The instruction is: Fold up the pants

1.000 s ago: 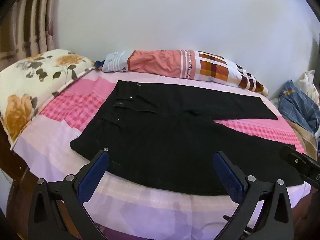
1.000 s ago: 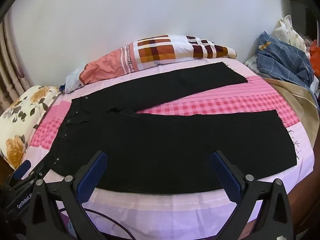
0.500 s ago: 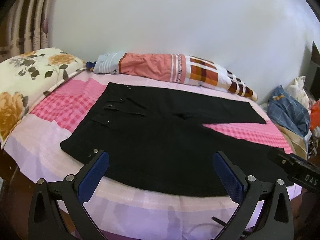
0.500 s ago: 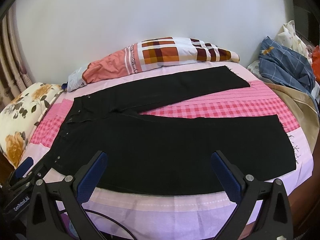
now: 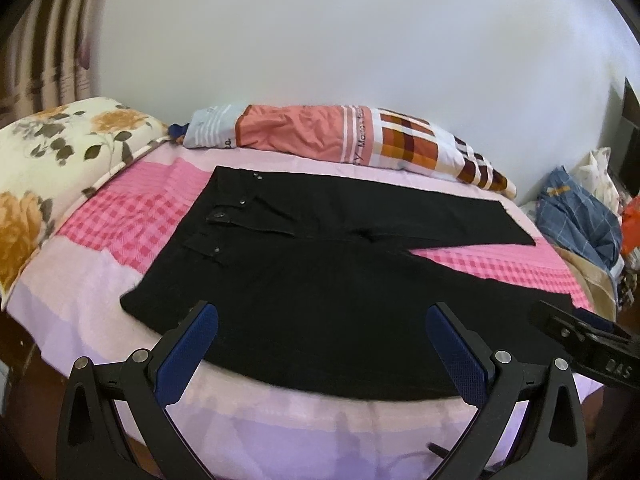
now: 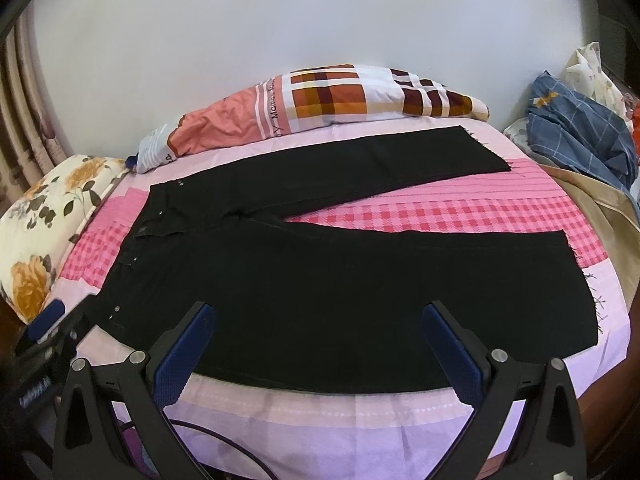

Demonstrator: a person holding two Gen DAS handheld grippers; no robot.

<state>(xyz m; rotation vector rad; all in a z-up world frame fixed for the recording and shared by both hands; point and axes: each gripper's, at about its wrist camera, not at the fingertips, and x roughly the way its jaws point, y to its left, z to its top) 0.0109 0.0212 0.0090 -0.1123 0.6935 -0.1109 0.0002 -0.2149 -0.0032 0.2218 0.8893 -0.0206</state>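
Centre frame: black pants [image 6: 320, 280] flat on bed [image 6: 360, 420], legs spread; left gripper [image 5: 322, 344] shifted toward waistband; right gripper [image 6: 318, 344] steady; both jaws wide, empty; folding not begun

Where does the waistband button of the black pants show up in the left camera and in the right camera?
Left wrist view: the waistband button sits left of centre, at mid height, on the pants.
Right wrist view: the button area is at the far left end of the pants, too dark to pick out clearly.
Shared landmark: the plaid pillow against the wall, behind the pants.
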